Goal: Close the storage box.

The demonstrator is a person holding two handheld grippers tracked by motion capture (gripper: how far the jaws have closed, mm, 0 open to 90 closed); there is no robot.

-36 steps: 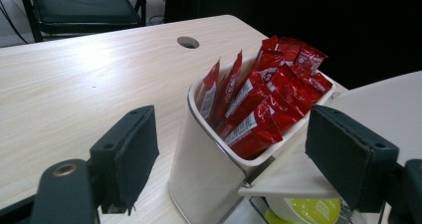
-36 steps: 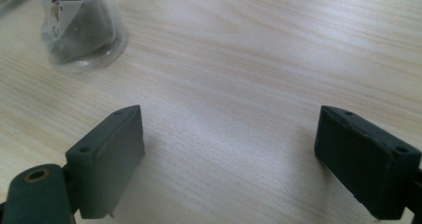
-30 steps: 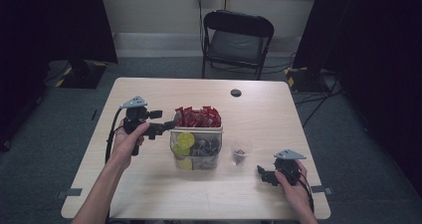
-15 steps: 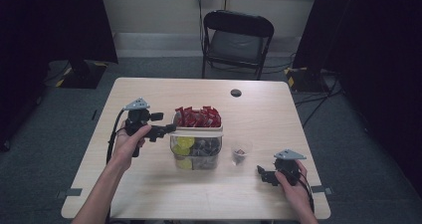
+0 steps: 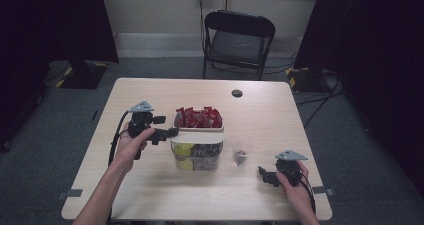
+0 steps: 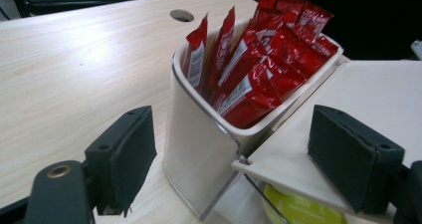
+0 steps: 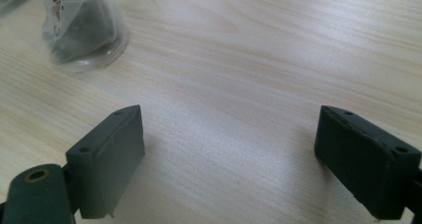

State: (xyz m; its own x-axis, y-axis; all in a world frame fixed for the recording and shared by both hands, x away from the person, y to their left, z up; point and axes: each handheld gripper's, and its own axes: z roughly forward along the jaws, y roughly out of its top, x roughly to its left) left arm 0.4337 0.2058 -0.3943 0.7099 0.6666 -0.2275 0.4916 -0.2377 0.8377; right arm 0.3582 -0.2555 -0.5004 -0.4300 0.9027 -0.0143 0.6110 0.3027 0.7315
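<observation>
Left gripper [image 5: 167,133] spreading its jaws at the corner of the clear organizer [image 5: 197,147].

The organizer's upper bin, packed with red sachets [image 6: 259,59], is sitting directly ahead of the left gripper, between its wide-open jaws (neither pad touching the wall). The right gripper [image 5: 264,174] is resting on the table [image 5: 150,195], jaws parted over bare wood, with a small clear cup [image 7: 82,30] holding a tea bag lying ahead of its left jaw.
</observation>
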